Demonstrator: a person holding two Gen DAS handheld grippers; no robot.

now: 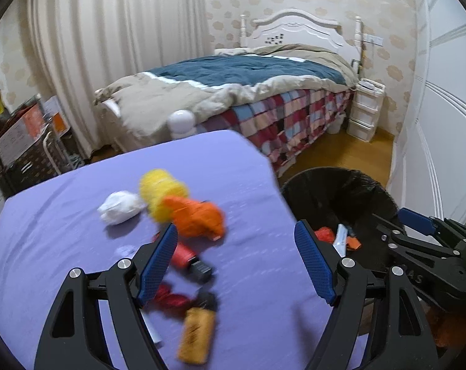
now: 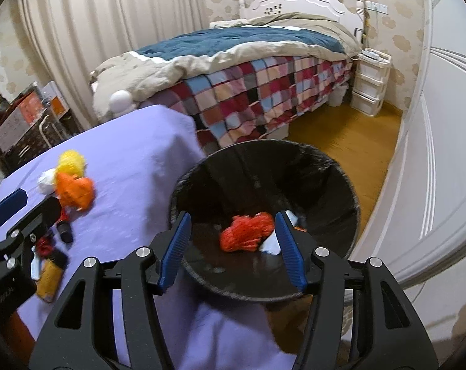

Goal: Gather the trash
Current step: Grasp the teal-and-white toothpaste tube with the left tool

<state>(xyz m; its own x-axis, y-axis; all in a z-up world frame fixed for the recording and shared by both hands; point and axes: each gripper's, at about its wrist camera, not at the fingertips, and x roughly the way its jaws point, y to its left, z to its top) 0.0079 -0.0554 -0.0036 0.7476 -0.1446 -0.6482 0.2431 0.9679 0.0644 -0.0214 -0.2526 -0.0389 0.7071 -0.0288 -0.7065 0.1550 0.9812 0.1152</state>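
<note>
Trash lies on a purple-covered table (image 1: pixel 63 215): a white paper ball (image 1: pixel 120 207), a yellow crumpled ball (image 1: pixel 162 192), an orange crumpled wrapper (image 1: pixel 199 217), a red tube with a black cap (image 1: pixel 189 259), a dark red wrapper (image 1: pixel 171 299) and a yellow-brown bottle (image 1: pixel 197 334). My left gripper (image 1: pixel 236 262) is open and empty above the table, near the red tube. A black bin (image 2: pixel 264 203) stands right of the table and holds a red-orange crumpled piece (image 2: pixel 248 231) and white scraps. My right gripper (image 2: pixel 233 246) is open and empty above the bin.
A bed (image 1: pixel 233 92) with a patchwork cover stands behind the table. White drawers (image 1: pixel 364 111) stand by the headboard. A white wardrobe wall (image 2: pixel 433 154) runs along the right. A cluttered rack (image 1: pixel 23 141) stands at the left by the curtain. The floor is wood.
</note>
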